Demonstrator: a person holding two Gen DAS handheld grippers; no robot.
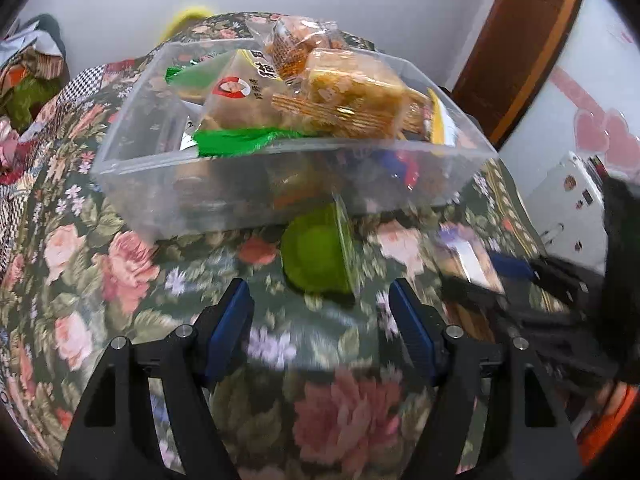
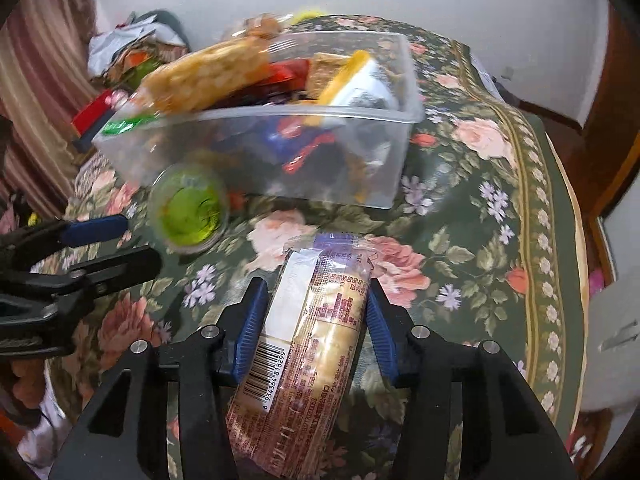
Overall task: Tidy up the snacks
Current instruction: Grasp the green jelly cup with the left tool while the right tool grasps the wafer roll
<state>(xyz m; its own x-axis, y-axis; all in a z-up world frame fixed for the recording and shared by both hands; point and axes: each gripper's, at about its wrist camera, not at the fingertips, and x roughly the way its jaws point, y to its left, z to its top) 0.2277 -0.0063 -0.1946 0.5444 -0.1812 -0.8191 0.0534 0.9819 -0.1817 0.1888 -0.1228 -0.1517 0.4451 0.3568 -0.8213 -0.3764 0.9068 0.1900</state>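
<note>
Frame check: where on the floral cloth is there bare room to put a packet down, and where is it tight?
Free: the cloth right of the bin, out to the table's border, and the patch between the left tool fingers. Crowded: the bin is heaped above its rim; the green cup sits against its front wall; the right tool grips a biscuit pack just beside.

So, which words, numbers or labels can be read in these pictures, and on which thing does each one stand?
"6 934364 818299": under the barcode on the cracker pack held in the right gripper.
"21%": in the small table near that pack's far end; the other figures and print there are too blurred to read.
Bag in the box: round red logo and large Chinese characters, too blurred to read.
</note>
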